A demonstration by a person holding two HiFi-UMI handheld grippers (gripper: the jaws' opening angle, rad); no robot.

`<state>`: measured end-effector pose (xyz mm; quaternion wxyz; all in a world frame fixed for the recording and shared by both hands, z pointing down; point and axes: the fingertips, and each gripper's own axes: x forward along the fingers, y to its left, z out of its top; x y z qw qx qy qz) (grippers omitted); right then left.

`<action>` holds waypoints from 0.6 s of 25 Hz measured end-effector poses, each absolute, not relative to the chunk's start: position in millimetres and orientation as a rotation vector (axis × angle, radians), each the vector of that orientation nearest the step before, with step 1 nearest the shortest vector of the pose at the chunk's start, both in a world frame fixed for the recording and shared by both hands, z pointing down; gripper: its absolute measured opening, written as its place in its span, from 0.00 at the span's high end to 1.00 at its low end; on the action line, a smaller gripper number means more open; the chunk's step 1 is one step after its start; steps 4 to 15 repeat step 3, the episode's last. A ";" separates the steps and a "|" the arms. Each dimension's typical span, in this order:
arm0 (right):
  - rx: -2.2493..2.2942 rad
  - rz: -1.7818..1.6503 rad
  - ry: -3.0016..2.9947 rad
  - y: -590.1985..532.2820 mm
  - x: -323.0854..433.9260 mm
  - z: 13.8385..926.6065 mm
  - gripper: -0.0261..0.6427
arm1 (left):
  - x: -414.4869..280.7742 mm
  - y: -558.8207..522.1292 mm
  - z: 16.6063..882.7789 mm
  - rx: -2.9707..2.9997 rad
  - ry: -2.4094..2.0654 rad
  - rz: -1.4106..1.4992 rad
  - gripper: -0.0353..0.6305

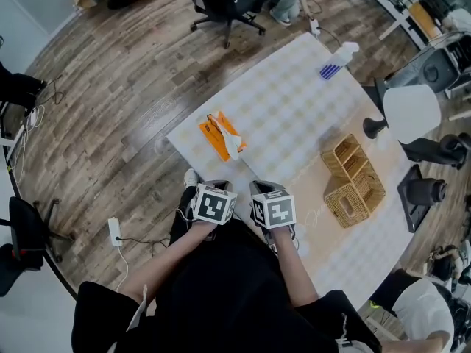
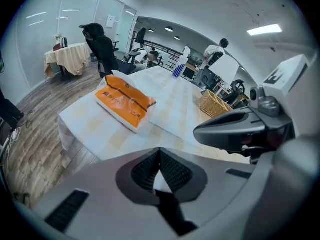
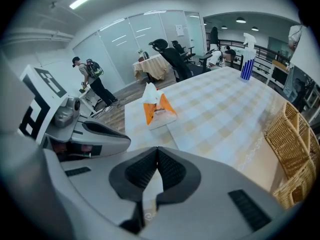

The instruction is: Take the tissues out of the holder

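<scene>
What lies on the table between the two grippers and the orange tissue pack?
Nothing. Only bare checked tablecloth lies between the left gripper, the right gripper and the orange tissue pack, as the head view shows.

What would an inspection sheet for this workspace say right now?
Surface: table with pale checked cloth.
Job's things: orange tissue pack near the table's edge, one tissue sticking out.
Clutter: wicker baskets, spray bottle, white lamp.
Tools: left tool and right tool both shut, empty, short of the pack.
Cables: plug block with cable on the floor.
Surroundings: wood floor, office chair.
</scene>
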<state>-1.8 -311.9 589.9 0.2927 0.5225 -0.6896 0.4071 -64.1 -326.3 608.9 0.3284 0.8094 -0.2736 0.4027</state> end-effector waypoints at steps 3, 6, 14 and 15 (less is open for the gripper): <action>1.374 1.077 -1.853 -313.1 -10.0 587.7 0.94 | -63.5 -326.7 609.1 2.125 -0.713 1.055 0.95; 1.374 1.077 -1.853 -313.1 -10.0 587.7 0.94 | -63.5 -326.7 609.1 2.125 -0.713 1.055 0.95; 1.374 1.077 -1.853 -313.1 -10.0 587.7 0.94 | -63.5 -326.7 609.1 2.125 -0.713 1.055 0.95; 1.374 1.077 -1.853 -313.1 -10.0 587.7 0.94 | -63.5 -326.7 609.1 2.125 -0.713 1.055 0.95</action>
